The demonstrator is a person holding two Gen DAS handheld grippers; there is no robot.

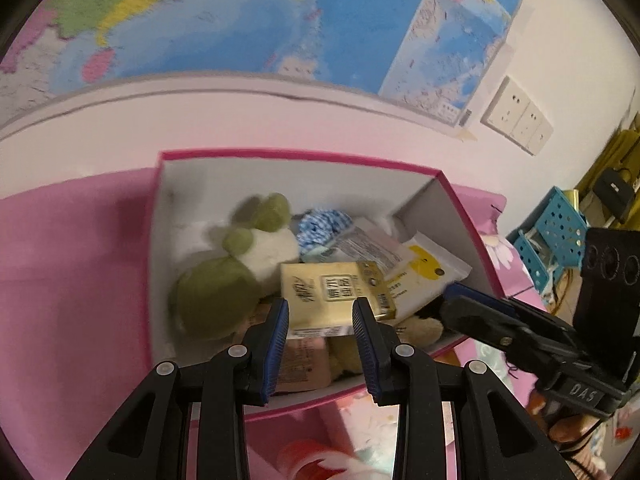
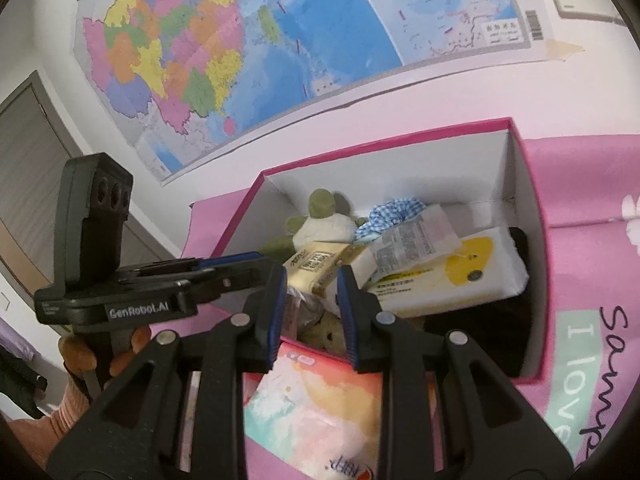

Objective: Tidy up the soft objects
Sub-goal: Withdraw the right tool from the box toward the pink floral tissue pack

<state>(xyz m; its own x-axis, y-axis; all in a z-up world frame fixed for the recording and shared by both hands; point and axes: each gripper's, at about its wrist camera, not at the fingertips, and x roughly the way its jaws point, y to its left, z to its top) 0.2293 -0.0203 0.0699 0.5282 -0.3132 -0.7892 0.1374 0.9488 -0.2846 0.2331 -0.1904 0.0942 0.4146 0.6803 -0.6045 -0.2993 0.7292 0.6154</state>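
A pink-edged white box [image 1: 160, 240] [image 2: 516, 168] holds a green and white plush toy [image 1: 224, 280] [image 2: 324, 224], a blue checked cloth [image 1: 320, 224] [image 2: 392, 210], a gold tissue pack [image 1: 324, 292] [image 2: 316, 264], a white and yellow tissue pack [image 1: 424, 272] [image 2: 452, 276] and a brown plush [image 2: 324, 334]. My left gripper [image 1: 320, 344] is open above the box's near side, over the gold pack. My right gripper [image 2: 312, 316] is open and empty at the box's near rim. It also shows in the left wrist view [image 1: 472, 300].
The box stands on a pink cloth [image 1: 72, 280] against a wall with a map [image 1: 240, 20]. A pastel tissue pack [image 2: 316, 404] lies in front of the box. Wall sockets [image 1: 516, 116] and a blue perforated basket [image 1: 556, 232] are at the right.
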